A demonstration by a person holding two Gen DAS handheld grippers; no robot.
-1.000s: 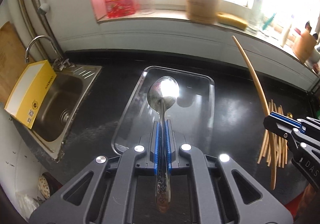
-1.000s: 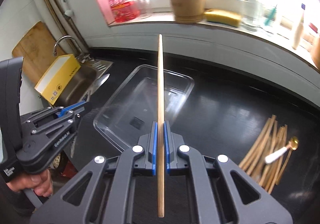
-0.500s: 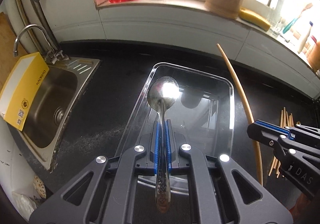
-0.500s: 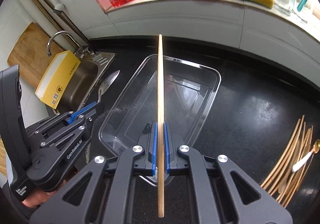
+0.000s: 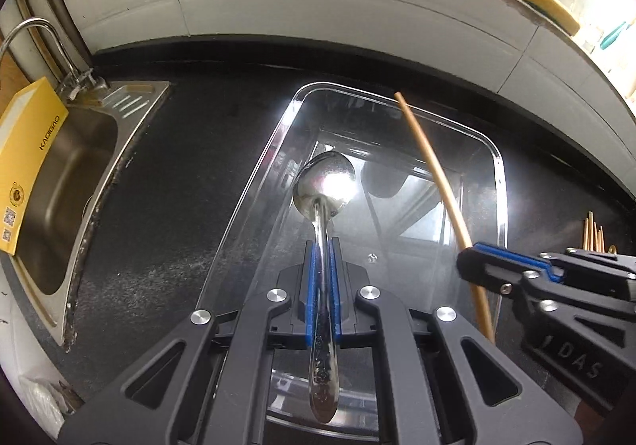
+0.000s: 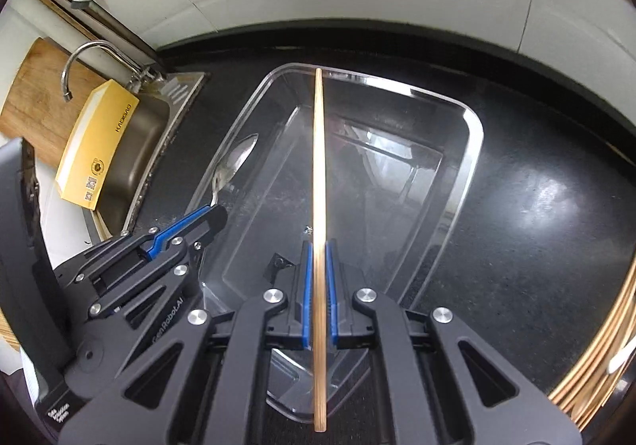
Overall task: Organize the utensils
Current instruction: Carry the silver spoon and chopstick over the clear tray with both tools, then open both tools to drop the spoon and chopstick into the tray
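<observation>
Left wrist view, far left: sink (image 5: pixel 75 175) with a yellow box (image 5: pixel 28 167) leaning in it; not part of this step.

Left gripper (image 5: pixel 322 286): jaws narrow, clamped on the handle of a metal spoon (image 5: pixel 324 186). Spoon's long axis runs along the fingers, bowl forward and angled down, hanging over the left half of the clear plastic bin (image 5: pixel 254 182). Bowl appears above the bin floor, not resting on it; contact cannot be confirmed.

The bin sits on the black counter (image 5: pixel 167 167), long axis running away from both cameras, roughly parallel to both held utensils.

Right gripper (image 6: pixel 317 286): jaws narrow, clamped on a single wooden chopstick (image 6: pixel 318 167) at roughly a third of its length from the near end. Its far tip reaches to about the bin's far rim, the stick lying over the bin's middle.

Far right: loose pile of chopsticks (image 6: pixel 596 357) on the counter, well apart from the bin.

Judgement: each utensil lies directly over its drop zone, spoon left, chopstick centre-right, grippers side by side without touching. Both are about equally near. The coming move likely turns on keeping each long axis aligned with the bin's length, since the chopstick spans nearly the whole bin.
</observation>
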